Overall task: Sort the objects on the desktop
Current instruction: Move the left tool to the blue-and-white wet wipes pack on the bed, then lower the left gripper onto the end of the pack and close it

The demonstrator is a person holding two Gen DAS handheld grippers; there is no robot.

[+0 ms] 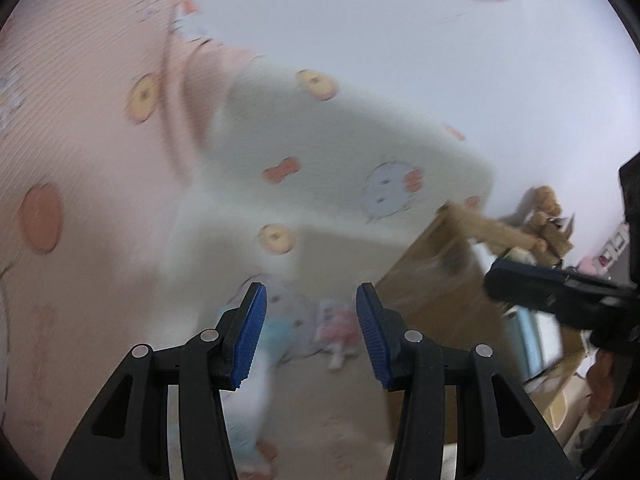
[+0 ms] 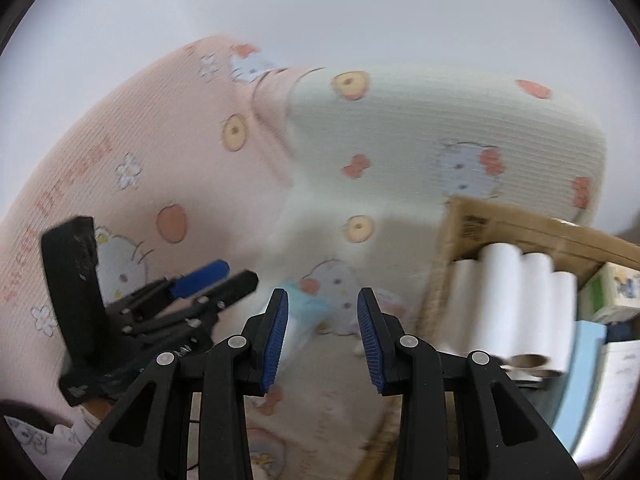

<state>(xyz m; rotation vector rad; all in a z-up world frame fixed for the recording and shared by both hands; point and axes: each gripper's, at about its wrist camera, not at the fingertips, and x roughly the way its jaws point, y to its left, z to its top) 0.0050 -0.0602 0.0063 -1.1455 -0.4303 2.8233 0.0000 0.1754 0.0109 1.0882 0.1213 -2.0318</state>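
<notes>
The picture is blurred by motion. My left gripper is open with nothing between its blue pads, and hangs over printed bedding. It also shows in the right wrist view as the left gripper, low at the left. My right gripper has its jaws a little apart and holds nothing. One of its black fingers reaches in from the right in the left wrist view. A small light-blue item lies on the cloth just beyond the right gripper. A cardboard box at the right holds white paper rolls.
A pink cushion and a cream cushion, both with cartoon cat prints, fill the middle against a white wall. A tissue pack and a light-blue board sit by the box. A brown plush toy stands behind the box.
</notes>
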